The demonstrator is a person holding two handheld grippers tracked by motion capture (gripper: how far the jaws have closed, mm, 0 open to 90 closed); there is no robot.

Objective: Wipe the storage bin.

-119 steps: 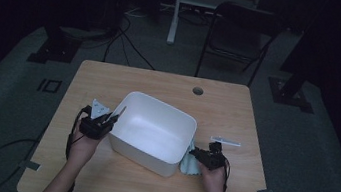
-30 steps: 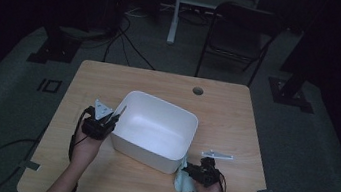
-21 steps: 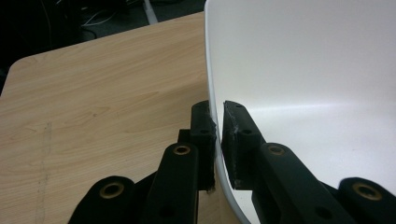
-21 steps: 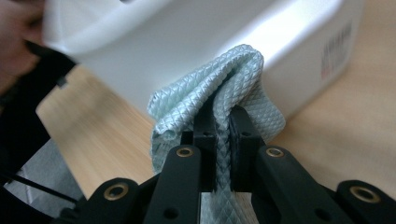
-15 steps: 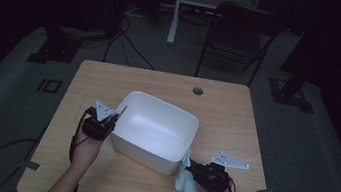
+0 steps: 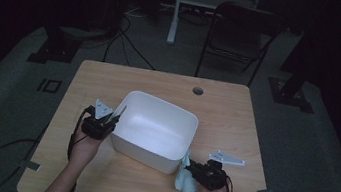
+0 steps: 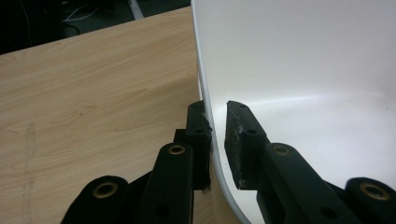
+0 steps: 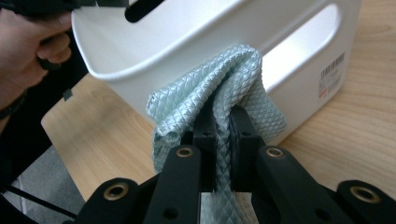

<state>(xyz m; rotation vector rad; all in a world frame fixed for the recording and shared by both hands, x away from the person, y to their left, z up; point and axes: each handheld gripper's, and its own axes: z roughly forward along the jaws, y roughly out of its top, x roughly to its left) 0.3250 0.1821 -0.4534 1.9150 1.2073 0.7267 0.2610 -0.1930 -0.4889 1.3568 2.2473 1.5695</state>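
The left tongs straddled the near-left rim of the white tub at about nine o'clock on the bench. In the left gripper view the outer pad lay against the tub wall while the inner pad stood a sliver off it, the jaws having just eased open a touch, so the hold looked loose rather than clamped. The right tongs were closed tight on a fold of pale green quilted cloth, which hung bunched just outside the tub's near-right corner, at roughly five o'clock; from above, the cloth draped down to the bench beside the right tongs. The tub itself sat a little off the bench's centre and looked bare inside. By my judgement the step in hand was carrying the cloth up to the tub while the other hand steadied it. The next move would call for lifting the cloth clear of the rim, swinging it toward eleven o'clock over the tub's hollow, and only then parting the jaws; the left tongs might need to re-grip first, lest the tub slide.
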